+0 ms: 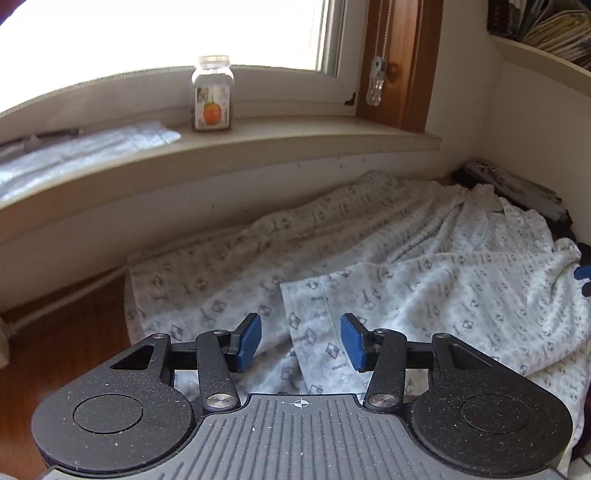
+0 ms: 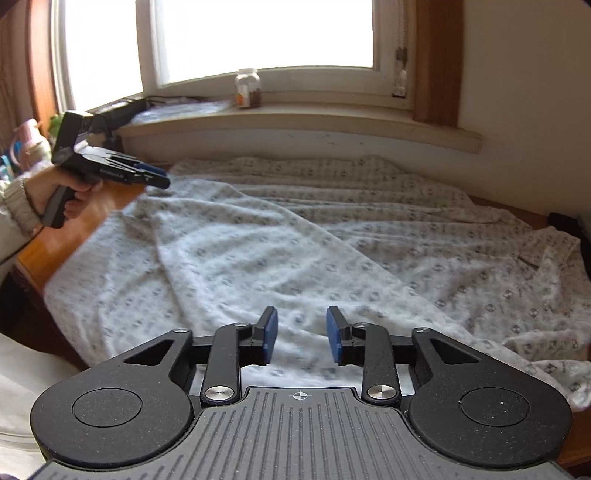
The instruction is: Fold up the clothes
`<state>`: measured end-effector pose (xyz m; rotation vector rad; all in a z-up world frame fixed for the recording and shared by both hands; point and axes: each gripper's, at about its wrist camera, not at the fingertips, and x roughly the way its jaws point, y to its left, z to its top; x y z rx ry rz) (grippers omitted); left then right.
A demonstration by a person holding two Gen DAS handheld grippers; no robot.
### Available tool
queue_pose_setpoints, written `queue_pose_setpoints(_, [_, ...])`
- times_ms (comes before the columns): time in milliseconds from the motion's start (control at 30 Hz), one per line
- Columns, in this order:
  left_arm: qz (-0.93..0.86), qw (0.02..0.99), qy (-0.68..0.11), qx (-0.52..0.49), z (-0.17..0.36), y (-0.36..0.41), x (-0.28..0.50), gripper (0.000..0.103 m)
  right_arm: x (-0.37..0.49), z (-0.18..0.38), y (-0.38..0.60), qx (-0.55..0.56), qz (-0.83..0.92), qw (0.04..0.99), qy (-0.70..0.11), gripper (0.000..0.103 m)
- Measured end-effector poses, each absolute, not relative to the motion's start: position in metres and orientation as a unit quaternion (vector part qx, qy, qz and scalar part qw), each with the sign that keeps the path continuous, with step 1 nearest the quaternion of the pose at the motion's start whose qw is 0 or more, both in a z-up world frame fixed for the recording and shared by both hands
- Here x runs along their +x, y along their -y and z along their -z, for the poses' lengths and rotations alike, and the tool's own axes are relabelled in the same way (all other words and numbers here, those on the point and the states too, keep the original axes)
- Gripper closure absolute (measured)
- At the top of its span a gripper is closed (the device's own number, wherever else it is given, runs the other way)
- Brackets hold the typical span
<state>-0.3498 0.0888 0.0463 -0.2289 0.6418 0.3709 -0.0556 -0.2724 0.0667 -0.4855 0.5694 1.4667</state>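
Note:
A white garment with a small grey print [image 1: 369,258] lies spread and wrinkled on a wooden table under the window; it also shows in the right wrist view [image 2: 295,240], with one part folded over diagonally. My left gripper [image 1: 301,341] is open and empty, just above the garment's near left part. It also shows in the right wrist view [image 2: 147,175], held by a hand over the garment's far left corner. My right gripper [image 2: 301,334] is open and empty, low over the garment's near edge.
A jar with an orange label [image 1: 212,94] stands on the window sill [image 1: 295,142], next to a plastic bag [image 1: 74,155]. Bare wooden table [image 1: 66,332] shows left of the garment. Dark objects [image 1: 517,188] lie by the right wall. A shelf with papers [image 1: 546,29] hangs above.

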Motion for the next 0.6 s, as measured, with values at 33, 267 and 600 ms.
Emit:
queue_pose_setpoints(33, [-0.178,0.923,-0.318,-0.123,-0.039,-0.091,-0.345,0.051,-0.051,-0.062,0.273,-0.223,-0.643,0.688,-0.251,0.070])
queue_pose_setpoints(267, [-0.172,0.922,-0.323,-0.131,-0.028,-0.085,-0.335,0.054,-0.008,-0.031,0.276,-0.225,-0.578,0.747,-0.238,0.070])
queue_pose_setpoints(600, [-0.189,0.944,-0.248,-0.107,-0.078,-0.066,-0.374,0.098,0.020,-0.015,0.291,-0.179,-0.564,0.768,-0.245,0.070])
